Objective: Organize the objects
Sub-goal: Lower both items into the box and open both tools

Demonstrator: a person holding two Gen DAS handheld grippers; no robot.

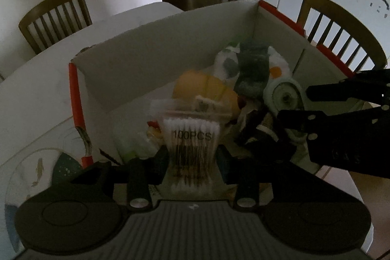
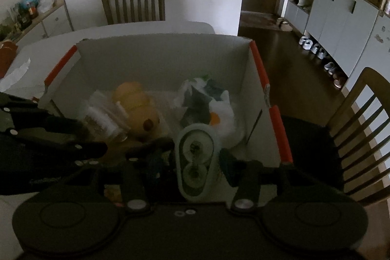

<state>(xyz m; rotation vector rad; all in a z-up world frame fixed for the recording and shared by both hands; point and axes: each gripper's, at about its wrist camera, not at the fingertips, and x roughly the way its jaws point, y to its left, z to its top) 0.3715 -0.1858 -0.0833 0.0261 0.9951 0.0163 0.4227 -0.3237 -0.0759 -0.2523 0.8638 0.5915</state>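
Note:
An open cardboard box [image 1: 146, 60] [image 2: 158, 60], white inside with red edges, stands on the white table. My left gripper [image 1: 191, 157] is shut on a clear bag of cotton swabs [image 1: 192, 138] marked 100PCS, low over the box's near side. My right gripper [image 2: 192, 162] stands open around a pale green oval device [image 2: 195, 157] [image 1: 285, 94], whose sides sit just off the pads. Inside the box lie a yellow plush toy [image 1: 202, 87] [image 2: 139, 106] and a white and dark green cloth bundle [image 1: 251, 70] [image 2: 209, 99]. Each gripper shows in the other's view [image 1: 297, 105] [image 2: 117, 150].
Wooden chairs stand at the table's far side [image 2: 134, 4] and to the right [image 2: 360, 133]. A patterned plate [image 1: 36, 167] lies left of the box. Grey cabinets [image 2: 341, 23] with shoes beneath line the right wall. A cluttered sideboard [image 2: 36, 16] is at far left.

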